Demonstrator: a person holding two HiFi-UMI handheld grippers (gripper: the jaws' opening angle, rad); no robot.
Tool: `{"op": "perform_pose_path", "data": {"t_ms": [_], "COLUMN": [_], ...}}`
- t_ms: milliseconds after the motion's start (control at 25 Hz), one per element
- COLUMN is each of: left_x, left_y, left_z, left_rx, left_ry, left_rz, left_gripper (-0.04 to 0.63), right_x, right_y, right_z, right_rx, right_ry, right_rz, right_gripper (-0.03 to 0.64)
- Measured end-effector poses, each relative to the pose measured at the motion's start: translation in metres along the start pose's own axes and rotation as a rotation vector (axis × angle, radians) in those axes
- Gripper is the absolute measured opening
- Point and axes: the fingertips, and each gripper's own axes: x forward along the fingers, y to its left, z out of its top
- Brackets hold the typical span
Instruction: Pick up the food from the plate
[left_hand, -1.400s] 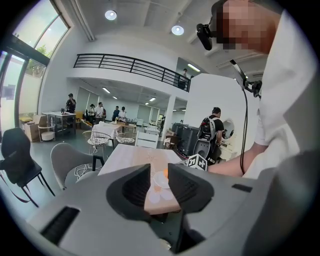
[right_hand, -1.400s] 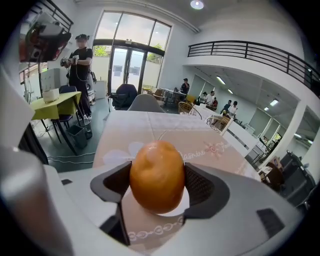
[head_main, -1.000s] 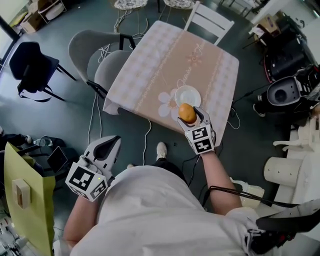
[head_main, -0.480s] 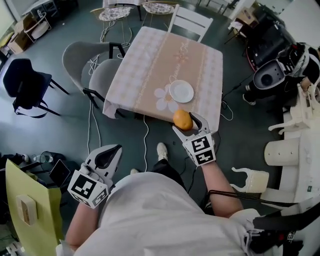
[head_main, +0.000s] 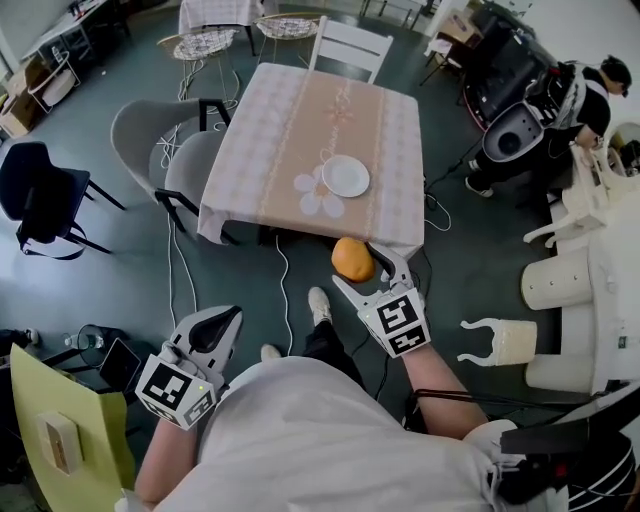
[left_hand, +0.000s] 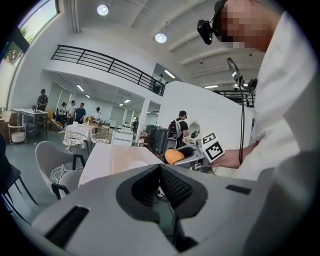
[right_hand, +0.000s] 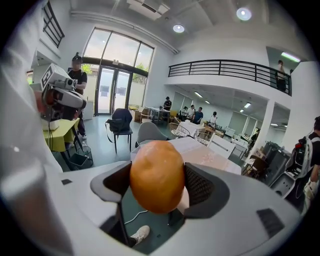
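Observation:
My right gripper (head_main: 362, 271) is shut on an orange bread roll (head_main: 352, 259), held in the air just off the near edge of the table (head_main: 290, 140). In the right gripper view the roll (right_hand: 157, 176) fills the gap between both pads. The white plate (head_main: 346, 176) lies bare on the tablecloth near the table's front edge. My left gripper (head_main: 222, 324) hangs low at my left side, well away from the table, shut with nothing in it. From the left gripper view its jaws (left_hand: 161, 186) meet, and the roll (left_hand: 173, 156) shows beyond them.
A white chair (head_main: 350, 45) stands at the table's far end, grey chairs (head_main: 160, 140) along its left side. Cables trail over the floor under the table. A yellow board (head_main: 60, 430) stands at my left. White machine parts (head_main: 580, 290) and a person (head_main: 575, 95) are at the right.
My right gripper has drawn back from over the plate to beyond the table's near edge with the roll in it. The head view has pulled away from the table. The left gripper stays put.

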Motion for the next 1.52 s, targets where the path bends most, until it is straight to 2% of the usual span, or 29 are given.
{"op": "perform_pose_path", "data": {"t_ms": [200, 680, 1520], "left_x": [-0.007, -0.015, -0.009], "left_y": [-0.004, -0.005, -0.006], "left_z": [-0.004, -0.005, -0.006], "left_rx": [0.007, -0.004, -0.005], "left_ry": [-0.002, -0.007, -0.002], "left_rz": [-0.026, -0.03, -0.048], "left_gripper": [0.008, 0.009, 0.009], "right_x": [-0.013, -0.026, -0.029], "right_y": [0.019, 0.044, 0.038], "right_z": [0.004, 0.02, 0.021], "right_rx": [-0.008, -0.023, -0.021], "right_ry": [-0.012, -0.04, -0.038], "right_rz": [0.001, 0.037, 0.022], "right_gripper": [0.341, 0.341, 0.341]}}
